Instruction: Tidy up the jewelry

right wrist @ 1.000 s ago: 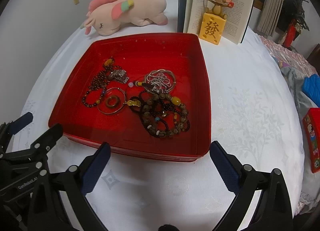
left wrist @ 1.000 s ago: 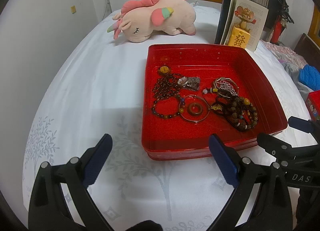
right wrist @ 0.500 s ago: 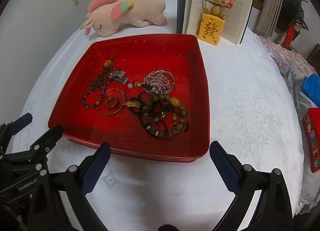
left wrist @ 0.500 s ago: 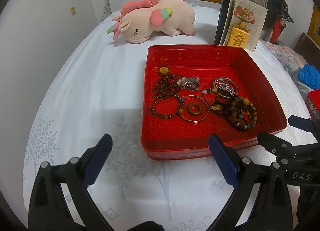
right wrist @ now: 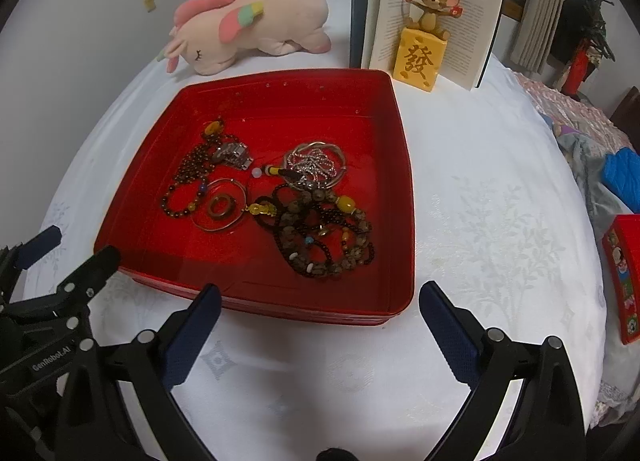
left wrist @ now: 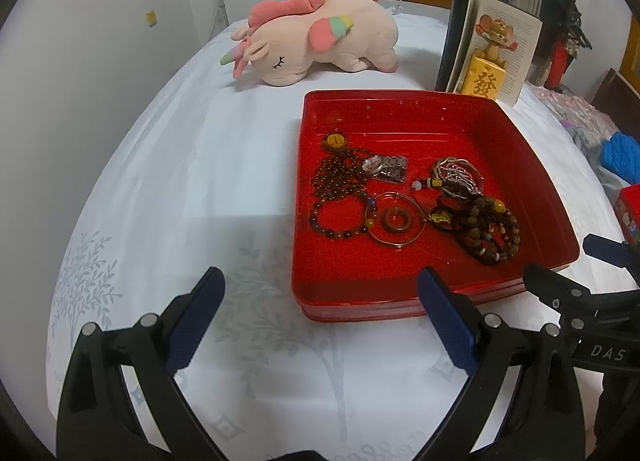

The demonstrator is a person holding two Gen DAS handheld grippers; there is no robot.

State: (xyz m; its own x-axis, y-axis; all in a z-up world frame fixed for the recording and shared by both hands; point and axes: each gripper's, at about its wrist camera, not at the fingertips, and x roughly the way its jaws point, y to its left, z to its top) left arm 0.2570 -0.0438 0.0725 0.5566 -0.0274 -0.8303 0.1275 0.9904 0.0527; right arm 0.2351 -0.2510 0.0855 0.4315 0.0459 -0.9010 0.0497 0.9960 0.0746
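The right wrist view shows a red box [right wrist: 624, 277] at the far right edge of the white cloth [right wrist: 480, 221]; the left wrist view shows only its corner. Since a second ago the right gripper [right wrist: 320, 325] has come slightly nearer to the red tray [right wrist: 400, 189], and the left gripper [left wrist: 320, 309] has hardly moved. Both stand with jaws spread wide, holding nothing. The tray is just ahead of the right jaws, and ahead and to the right of the left ones. The jewelry [left wrist: 404, 197] lies inside it, the beaded bracelets [right wrist: 324, 237] nearest the right jaws.
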